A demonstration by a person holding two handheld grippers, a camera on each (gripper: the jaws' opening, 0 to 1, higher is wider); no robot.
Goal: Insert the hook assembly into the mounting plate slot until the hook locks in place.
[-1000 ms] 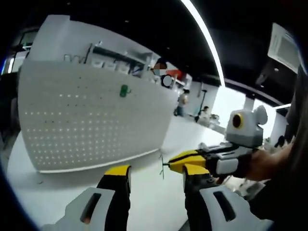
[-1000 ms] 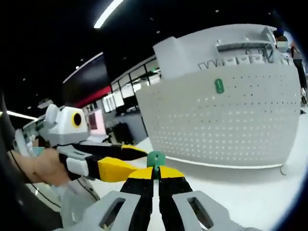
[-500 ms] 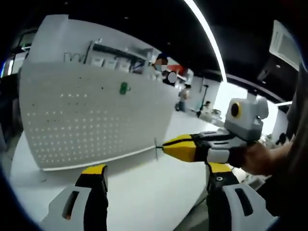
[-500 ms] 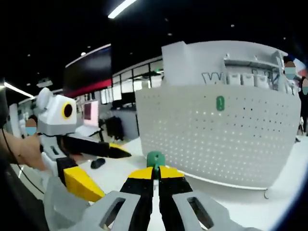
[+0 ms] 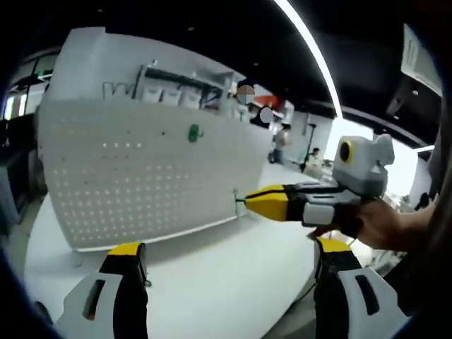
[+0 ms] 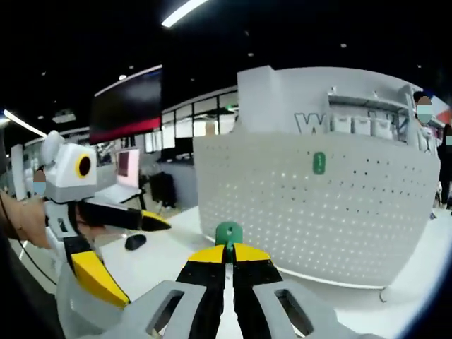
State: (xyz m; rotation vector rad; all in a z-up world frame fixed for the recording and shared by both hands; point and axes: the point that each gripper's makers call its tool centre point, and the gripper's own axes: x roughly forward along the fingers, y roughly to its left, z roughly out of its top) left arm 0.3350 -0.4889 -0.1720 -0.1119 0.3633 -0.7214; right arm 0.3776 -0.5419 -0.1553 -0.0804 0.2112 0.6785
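Observation:
A white pegboard mounting plate (image 5: 134,176) stands upright on the white table (image 5: 219,282), with one green hook (image 5: 193,132) hanging high on it. My left gripper (image 5: 229,248) is open wide, nothing between its yellow-tipped jaws. My right gripper (image 5: 263,203) comes in from the right, short of the plate's right end, with a thin wire end showing at its tip. In the right gripper view, my right gripper (image 6: 227,249) is shut on a green hook assembly (image 6: 228,232), in front of the plate (image 6: 318,219) and below its hanging hook (image 6: 319,163). The open left gripper (image 6: 123,247) is at the left.
A small dark object (image 6: 134,241) lies on the table left of the plate. A hand (image 5: 378,227) holds the right gripper. Shelving with small boxes (image 5: 169,92) rises behind the plate. People stand far off in the room (image 5: 282,141).
My left gripper's jaws have spread from nearly together to wide apart. The right gripper, still shut on the hook assembly, has drawn away from the left one toward the plate.

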